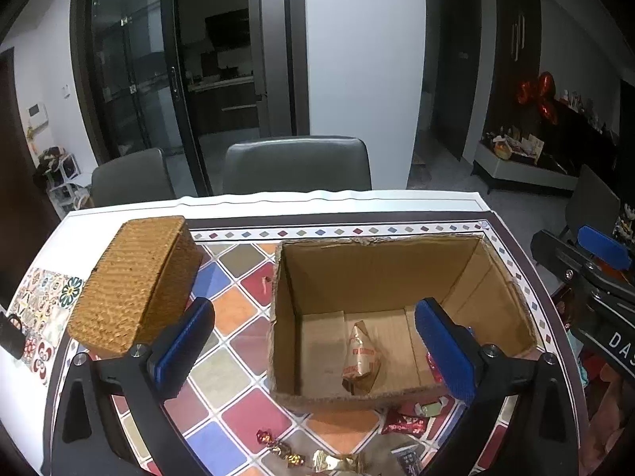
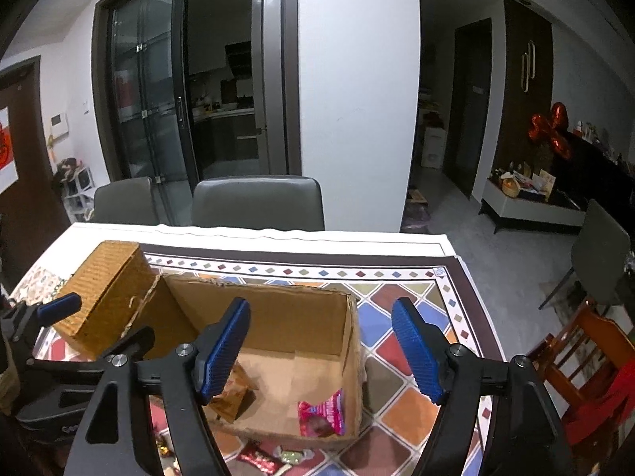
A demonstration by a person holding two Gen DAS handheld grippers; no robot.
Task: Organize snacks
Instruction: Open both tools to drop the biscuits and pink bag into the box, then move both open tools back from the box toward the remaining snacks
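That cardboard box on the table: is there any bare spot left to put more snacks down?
Yes. The cardboard box floor is bare left of the tan packet, and between it and the pink packet. The tablecloth between box and wicker basket is free. Candies crowd the near edge.

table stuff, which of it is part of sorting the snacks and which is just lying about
Part of the job:
cardboard box
tan packet in it
pink packet in it
loose candies in front of the box

Just lying about:
wicker box
grey chairs
patterned tablecloth
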